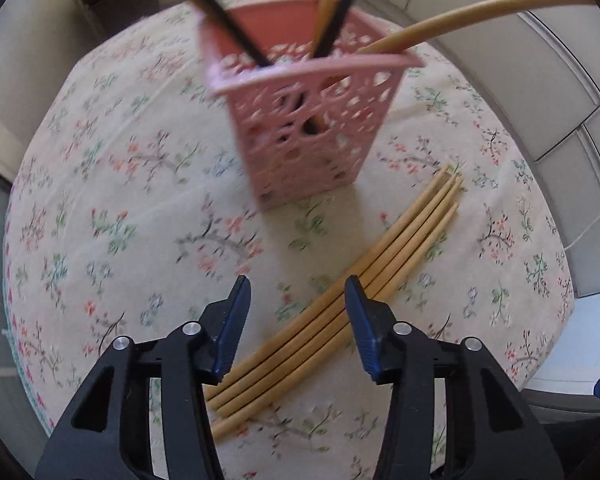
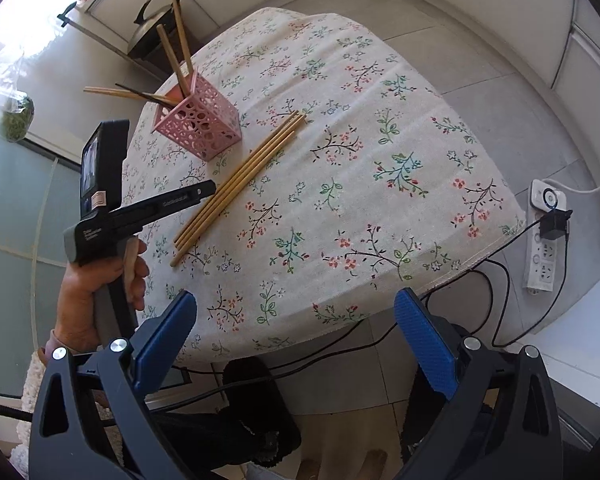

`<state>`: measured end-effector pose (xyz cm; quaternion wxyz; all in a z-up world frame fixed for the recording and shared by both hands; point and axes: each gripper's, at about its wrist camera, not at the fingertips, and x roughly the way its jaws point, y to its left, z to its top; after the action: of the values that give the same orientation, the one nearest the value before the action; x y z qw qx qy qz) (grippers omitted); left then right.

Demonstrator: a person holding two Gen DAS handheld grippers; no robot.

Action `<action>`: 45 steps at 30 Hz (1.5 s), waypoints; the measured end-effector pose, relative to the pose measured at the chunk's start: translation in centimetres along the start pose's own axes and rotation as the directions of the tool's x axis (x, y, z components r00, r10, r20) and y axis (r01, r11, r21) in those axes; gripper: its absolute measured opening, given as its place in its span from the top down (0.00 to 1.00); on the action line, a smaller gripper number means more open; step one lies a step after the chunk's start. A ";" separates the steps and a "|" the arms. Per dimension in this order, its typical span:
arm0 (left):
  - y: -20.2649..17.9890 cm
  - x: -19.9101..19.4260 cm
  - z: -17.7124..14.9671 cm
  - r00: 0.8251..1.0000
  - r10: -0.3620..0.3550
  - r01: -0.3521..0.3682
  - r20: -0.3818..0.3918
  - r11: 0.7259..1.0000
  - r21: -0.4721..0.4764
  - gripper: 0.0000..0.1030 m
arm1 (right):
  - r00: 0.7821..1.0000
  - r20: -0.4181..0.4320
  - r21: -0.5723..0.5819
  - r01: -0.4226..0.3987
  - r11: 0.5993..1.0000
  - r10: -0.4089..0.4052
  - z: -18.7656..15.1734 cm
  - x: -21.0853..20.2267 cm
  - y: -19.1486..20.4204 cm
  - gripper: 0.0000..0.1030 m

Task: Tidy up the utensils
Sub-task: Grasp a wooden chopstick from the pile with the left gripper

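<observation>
I'm lowering the half-open, empty left gripper (image 1: 296,292) astride the bamboo chopsticks (image 1: 384,256), lying diagonally toward the pink holder (image 1: 312,120).

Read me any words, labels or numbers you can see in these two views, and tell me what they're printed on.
Nothing is legible.
White print on the left gripper body: too small and blurred to read.
Sticker below its small screen: blurred.
Markings on the power strip: too small to read.
</observation>
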<state>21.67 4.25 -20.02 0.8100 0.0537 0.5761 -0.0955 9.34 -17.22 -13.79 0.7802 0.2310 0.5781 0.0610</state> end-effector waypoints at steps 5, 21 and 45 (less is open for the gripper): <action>-0.9 1.3 0.3 0.998 0.057 -0.057 0.040 0.998 0.005 0.64 | 1.000 -0.023 0.027 -0.011 1.000 0.011 0.2 0.4 -0.8 0.07; -9.0 0.1 -0.5 0.992 -0.107 0.082 0.072 0.955 0.284 0.79 | 0.997 0.079 0.216 -0.038 0.976 0.021 1.2 -2.1 -4.7 0.07; -14.2 2.3 0.6 0.999 -0.027 0.007 0.039 0.896 0.445 0.89 | 0.995 0.097 0.335 -0.069 0.940 0.039 1.0 -2.8 -7.8 0.07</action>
<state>19.92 -9.95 -21.67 0.7880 0.2302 0.5215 -0.2326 8.04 -25.41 -14.52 0.7518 0.3797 0.5383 -0.0279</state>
